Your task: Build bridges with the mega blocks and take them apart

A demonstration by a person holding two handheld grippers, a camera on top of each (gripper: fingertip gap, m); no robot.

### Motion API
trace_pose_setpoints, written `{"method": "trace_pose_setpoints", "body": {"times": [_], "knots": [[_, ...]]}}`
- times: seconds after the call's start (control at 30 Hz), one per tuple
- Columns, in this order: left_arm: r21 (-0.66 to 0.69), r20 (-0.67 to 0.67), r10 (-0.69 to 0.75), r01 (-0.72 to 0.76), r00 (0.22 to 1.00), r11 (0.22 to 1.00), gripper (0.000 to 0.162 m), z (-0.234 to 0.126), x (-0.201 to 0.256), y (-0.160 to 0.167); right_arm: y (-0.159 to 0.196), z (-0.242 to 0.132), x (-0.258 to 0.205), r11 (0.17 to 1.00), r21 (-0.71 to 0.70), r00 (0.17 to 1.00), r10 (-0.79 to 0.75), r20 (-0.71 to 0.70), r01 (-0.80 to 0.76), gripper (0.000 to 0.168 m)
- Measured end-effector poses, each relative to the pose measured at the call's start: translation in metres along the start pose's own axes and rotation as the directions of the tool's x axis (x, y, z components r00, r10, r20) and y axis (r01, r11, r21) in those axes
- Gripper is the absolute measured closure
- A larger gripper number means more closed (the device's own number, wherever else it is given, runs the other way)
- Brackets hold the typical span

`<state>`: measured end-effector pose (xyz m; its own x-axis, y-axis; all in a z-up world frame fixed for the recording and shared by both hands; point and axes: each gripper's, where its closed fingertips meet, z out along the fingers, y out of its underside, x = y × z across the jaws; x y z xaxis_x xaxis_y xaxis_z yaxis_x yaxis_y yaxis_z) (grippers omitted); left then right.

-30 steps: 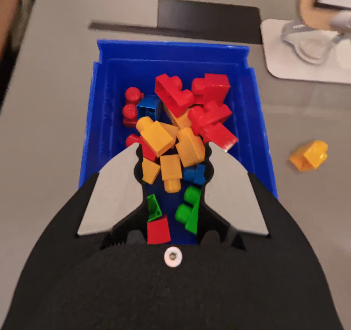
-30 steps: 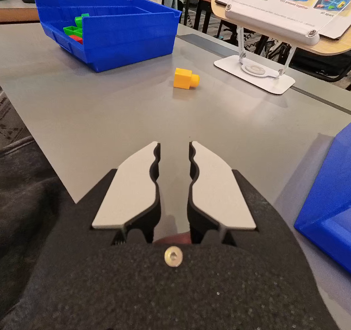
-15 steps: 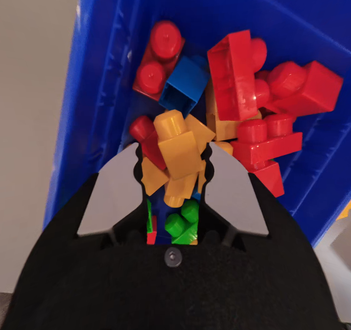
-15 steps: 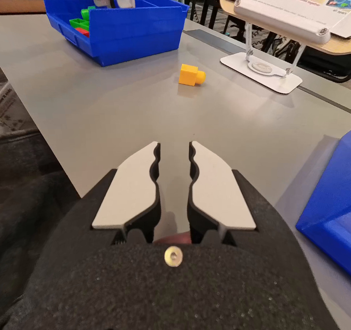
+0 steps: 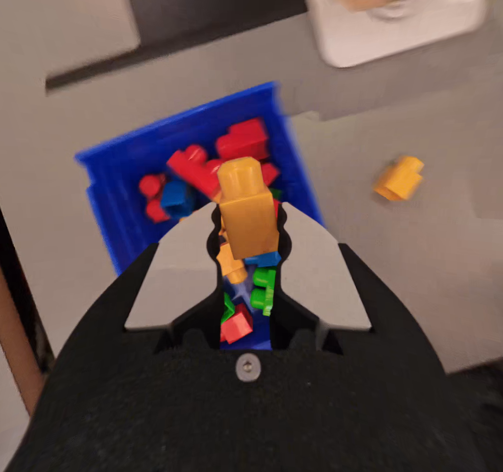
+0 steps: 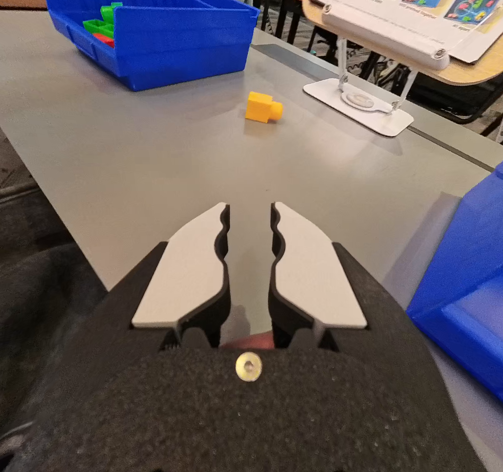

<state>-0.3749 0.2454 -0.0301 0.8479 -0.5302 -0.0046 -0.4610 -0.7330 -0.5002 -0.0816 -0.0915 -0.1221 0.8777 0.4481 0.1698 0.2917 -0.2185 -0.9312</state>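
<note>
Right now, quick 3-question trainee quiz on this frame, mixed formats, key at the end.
1. True or false: the left gripper is clamped on a yellow block lifted above the blue bin.
2. The right gripper is: A) holding a red block B) open and empty over the grey table C) inside a bin.
3. Fill in: the loose yellow block on the table lies on its ____, stud pointing sideways.

Key: 1 true; 2 B; 3 side.
</note>
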Motion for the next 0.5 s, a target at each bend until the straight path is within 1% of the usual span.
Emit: {"method": "trace_pose_setpoints", "body": {"times": [0.07,0.13,0.17,0.23,0.33,0.37,0.43,0.5], "knots": [[0.081,-0.059,0.219,-0.214,0.974,0.973,0.123,-0.026,0.052,-0.007,-0.001,-0.001,0.006,1.000,0.012,1.000,0.014,-0.025,-0.014,0.140],[0.113,-0.122,0.398,-0.386,0.909,0.916,0.123,-0.038,0.105,0.004,-0.002,-0.002,0.010,1.000,0.021,0.999,0.021,-0.044,-0.020,0.140],[0.104,-0.157,0.471,-0.460,0.868,0.882,0.123,-0.036,0.129,0.015,-0.003,-0.002,0.011,0.999,0.029,0.998,0.025,-0.051,-0.023,0.140],[0.052,-0.206,0.553,-0.555,0.808,0.830,0.123,-0.020,0.164,0.039,-0.005,-0.003,0.013,0.998,0.044,0.998,0.035,-0.056,-0.033,0.140],[0.035,-0.300,0.646,-0.669,0.702,0.743,0.123,0.019,0.208,0.063,-0.005,-0.002,0.014,0.999,0.046,0.997,0.031,-0.068,-0.028,0.140],[0.033,-0.310,0.673,-0.700,0.671,0.713,0.123,0.034,0.218,0.067,-0.004,-0.002,0.014,0.999,0.043,0.997,0.029,-0.072,-0.026,0.140],[0.005,-0.295,0.713,-0.745,0.636,0.667,0.123,0.061,0.227,0.070,-0.004,-0.003,0.014,0.999,0.043,0.997,0.023,-0.079,-0.020,0.140],[-0.011,-0.293,0.712,-0.747,0.638,0.665,0.123,0.080,0.239,0.071,-0.003,-0.003,0.015,0.999,0.037,0.996,0.019,-0.088,-0.016,0.140]]}}
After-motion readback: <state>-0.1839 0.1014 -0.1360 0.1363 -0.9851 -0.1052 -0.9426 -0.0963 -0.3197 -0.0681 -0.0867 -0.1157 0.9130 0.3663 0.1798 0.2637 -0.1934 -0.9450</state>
